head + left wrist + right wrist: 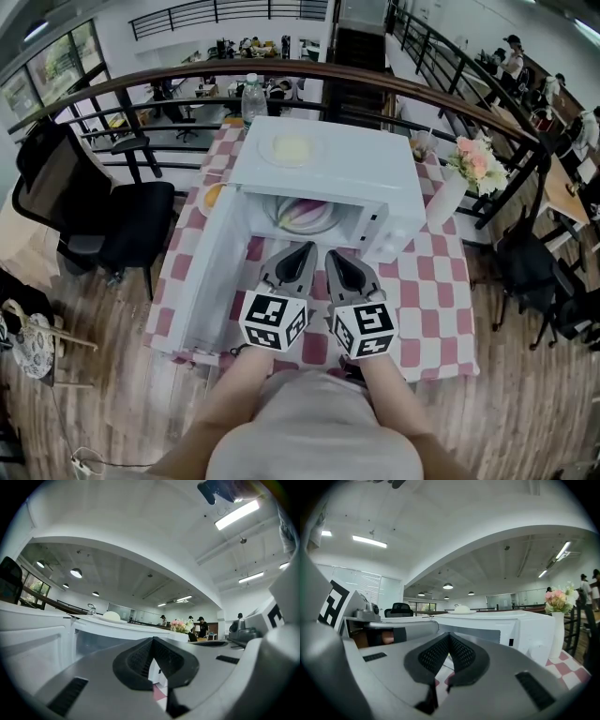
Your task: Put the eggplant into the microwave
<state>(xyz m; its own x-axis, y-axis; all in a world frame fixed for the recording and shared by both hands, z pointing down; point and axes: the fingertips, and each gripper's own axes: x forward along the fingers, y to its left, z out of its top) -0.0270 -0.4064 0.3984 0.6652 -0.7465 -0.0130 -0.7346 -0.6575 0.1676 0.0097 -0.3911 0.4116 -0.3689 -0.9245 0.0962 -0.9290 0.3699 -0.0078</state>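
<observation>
At the far left the microwave's door [202, 281] is standing swung wide open, a flat, smooth white panel reaching out toward the person over the red-and-white checked tablecloth [431, 300], and an orange round fruit [214, 195] is peeking out behind its hinge side. Just right of the door, the left gripper [306, 247] is pointing level at the opening with its dark ribbed jaws pressed together on nothing. Straight ahead of both grippers, the eggplant [302, 214] is already lying inside the microwave [361, 159], a glossy purple shape streaked with white, resting on a pale round plate; the oven roof is hiding part of it, so its long axis is only appearing to run across the opening. The right gripper [335, 255] is hovering just beside the left one, jaws likewise closed and empty. With the eggplant inside, the move left is probably shutting the door, and since the door is hanging to the left, the left gripper is the nearer one. On top of the boxy white microwave a small dish [292, 148] is sitting, and at the right a white vase [448, 197] is holding pink flowers.
</observation>
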